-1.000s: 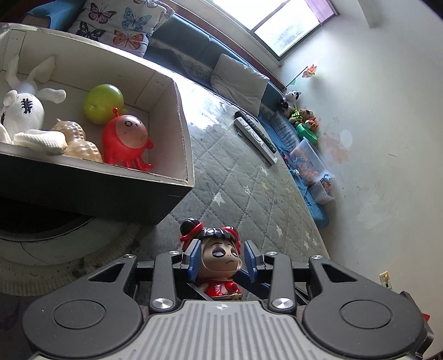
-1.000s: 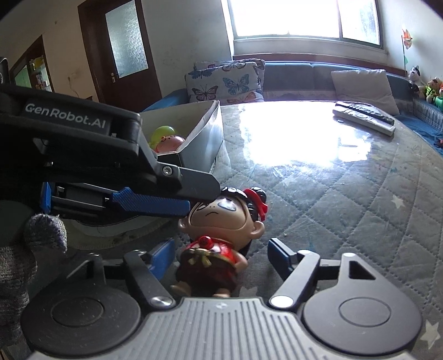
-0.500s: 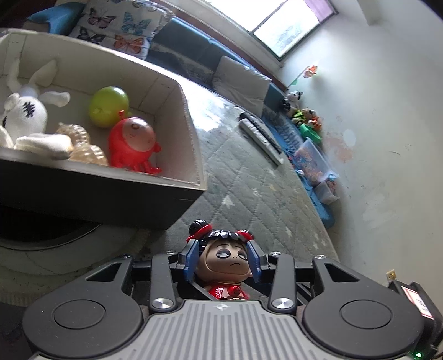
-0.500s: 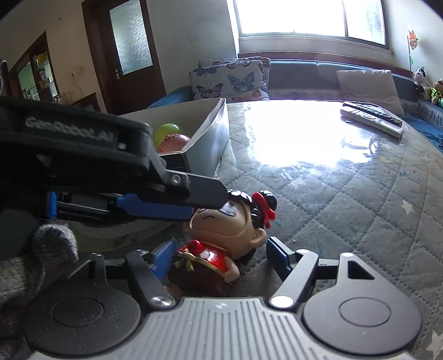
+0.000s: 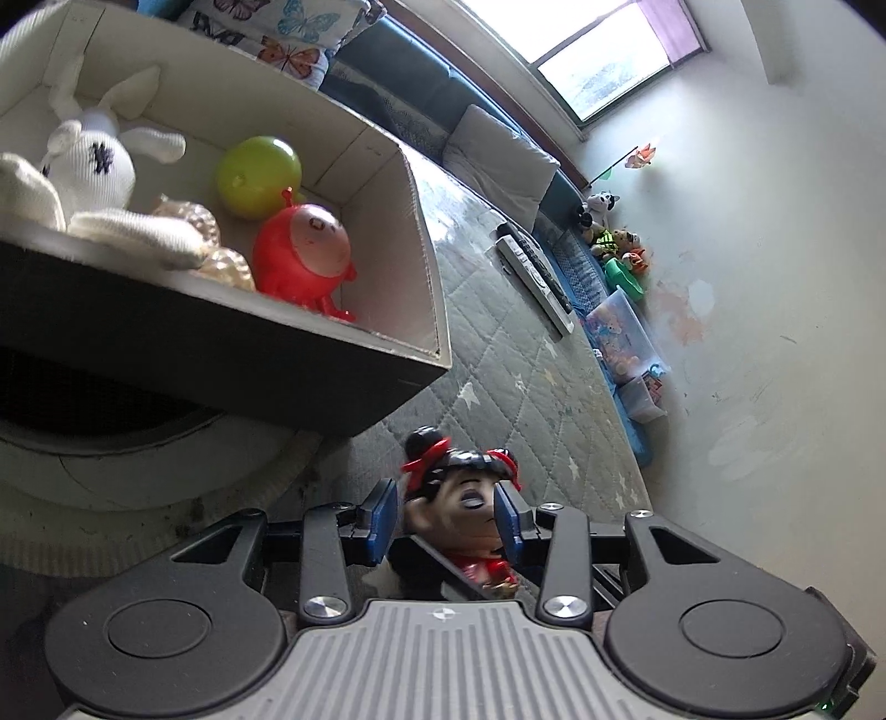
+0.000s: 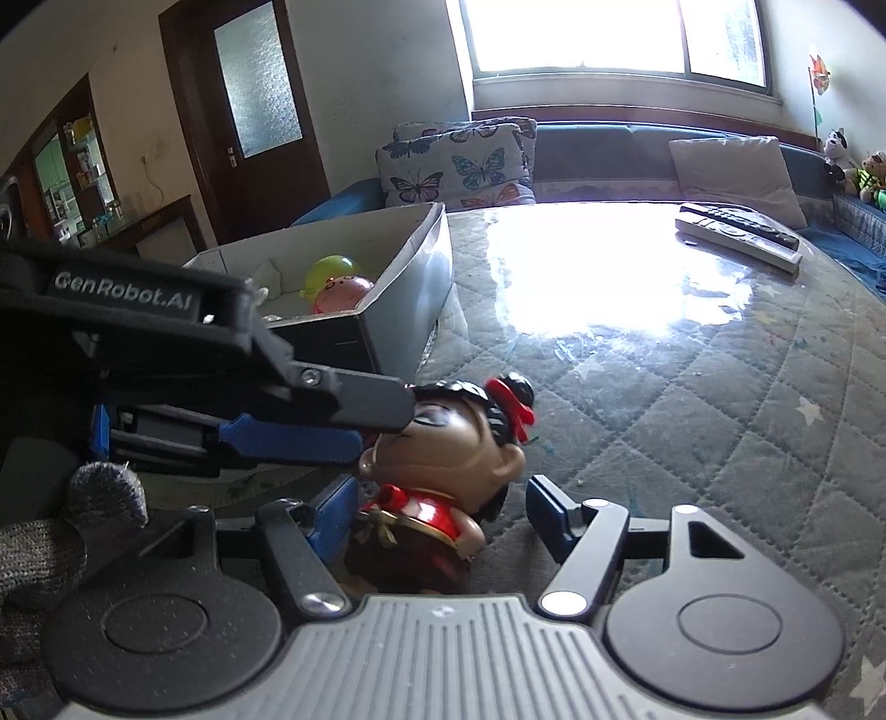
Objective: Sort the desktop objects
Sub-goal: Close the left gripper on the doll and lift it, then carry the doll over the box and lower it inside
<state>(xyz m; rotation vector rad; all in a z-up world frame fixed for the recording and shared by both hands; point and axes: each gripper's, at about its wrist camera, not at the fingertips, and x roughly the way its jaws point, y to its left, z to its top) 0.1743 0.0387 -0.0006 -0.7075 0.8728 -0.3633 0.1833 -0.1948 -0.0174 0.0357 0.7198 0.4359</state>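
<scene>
left claw [image 5: 446, 518] spread about the doll's [image 6: 443, 471] head, one pad touching; right claw [image 6: 437, 512] closing around its body, not yet pinching. doll tilted on the quilted desk [image 6: 692, 399], beside the toy box [image 5: 387, 354].

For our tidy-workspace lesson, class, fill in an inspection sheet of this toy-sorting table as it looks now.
Surface: table with a quilted star cover, strong glare.
Job's things: doll tilted between both tools; cardboard box holds white rabbit, green ball, red toy.
Clutter: remote controls at the far edge.
Grippers: left tool open around the doll's head; right tool closing around its body, one pad not touching.
Cables: nothing seen.
Surroundings: sofa, butterfly cushion, window, door.
</scene>
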